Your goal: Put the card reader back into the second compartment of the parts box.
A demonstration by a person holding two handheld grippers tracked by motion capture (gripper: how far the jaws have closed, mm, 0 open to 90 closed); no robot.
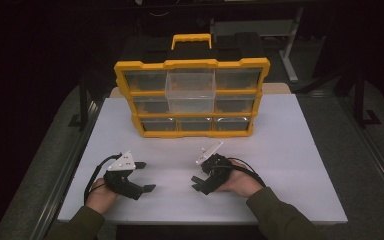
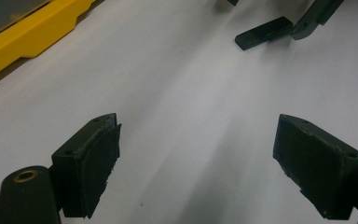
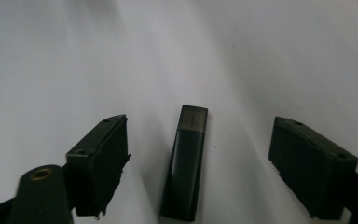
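Bench (image 1: 290, 150): white, yellow organiser (image 1: 192, 97) at back.
L claw (image 1: 142, 176): apart, empty, near organiser.
R claw (image 3: 198, 170): apart, straddling black stick (image 3: 186, 163), untouched.

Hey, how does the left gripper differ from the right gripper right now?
The left gripper has bare table between its jaws; the right gripper has a dark stick lying between its jaws, untouched. The left gripper's plate faces up, while the right gripper's plate stands tilted on edge. Both are open, low over the table, and point roughly toward each other.
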